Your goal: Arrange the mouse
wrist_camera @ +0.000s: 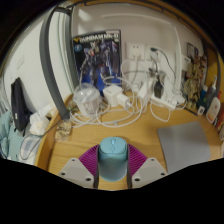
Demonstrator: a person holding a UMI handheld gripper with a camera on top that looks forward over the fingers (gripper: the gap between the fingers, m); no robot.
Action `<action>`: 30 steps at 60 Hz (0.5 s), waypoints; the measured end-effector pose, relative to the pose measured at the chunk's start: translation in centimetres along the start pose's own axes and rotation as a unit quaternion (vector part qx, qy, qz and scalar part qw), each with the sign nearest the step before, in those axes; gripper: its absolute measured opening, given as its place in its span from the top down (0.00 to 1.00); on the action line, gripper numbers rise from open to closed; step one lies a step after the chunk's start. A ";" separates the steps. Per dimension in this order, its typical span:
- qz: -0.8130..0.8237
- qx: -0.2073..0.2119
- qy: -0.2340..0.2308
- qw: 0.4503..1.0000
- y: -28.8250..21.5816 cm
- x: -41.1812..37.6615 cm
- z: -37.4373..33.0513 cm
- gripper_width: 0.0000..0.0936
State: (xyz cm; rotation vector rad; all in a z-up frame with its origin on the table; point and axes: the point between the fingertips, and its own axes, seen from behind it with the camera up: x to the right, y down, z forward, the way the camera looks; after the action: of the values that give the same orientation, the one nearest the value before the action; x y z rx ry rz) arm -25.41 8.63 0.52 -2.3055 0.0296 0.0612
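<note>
Gripper (112, 172) hovers over the wooden desk (100, 135), its fingers apart with the magenta pads (91, 160) facing in. Between them sits a teal rounded object (113, 152), likely the mouse seen end-on; whether the pads actually press it I cannot tell. Just ahead and to the right lies a grey mouse pad (187, 146), probably the target spot. Beyond the fingers: tangled white cables (125, 100), a clear cup (87, 97), and a robot model-kit box (98, 58) leaning on the wall, so the far desk stays cluttered and the near area is the workable one.
</note>
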 end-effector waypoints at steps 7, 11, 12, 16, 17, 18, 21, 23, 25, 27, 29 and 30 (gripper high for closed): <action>-0.010 0.050 -0.014 0.999 -5.9 0.7 -4.0 0.59; -0.020 0.083 -0.018 0.996 -10.0 2.0 -6.7 0.59; -0.023 0.092 -0.016 0.995 -11.0 2.6 -7.4 0.59; -0.033 0.122 -0.008 0.992 -14.5 5.2 -9.9 0.59; -0.035 0.130 -0.006 0.991 -15.2 5.9 -10.4 0.59; -0.036 0.137 -0.005 0.990 -16.0 6.7 -10.9 0.59; -0.041 0.152 0.000 0.988 -17.8 9.1 -12.4 0.59; -0.045 0.159 0.006 0.986 -18.7 10.9 -13.1 0.59; -0.047 0.164 0.013 0.985 -19.3 12.7 -13.6 0.59; -0.049 0.168 0.017 0.984 -19.8 14.6 -13.9 0.59; -0.049 0.169 0.020 0.984 -20.0 16.5 -14.0 0.59; -0.048 0.169 0.021 0.984 -20.0 17.3 -13.9 0.59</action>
State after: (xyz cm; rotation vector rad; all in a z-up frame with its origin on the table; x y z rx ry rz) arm -6.79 11.69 23.66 -1.9652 -0.0472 -0.0394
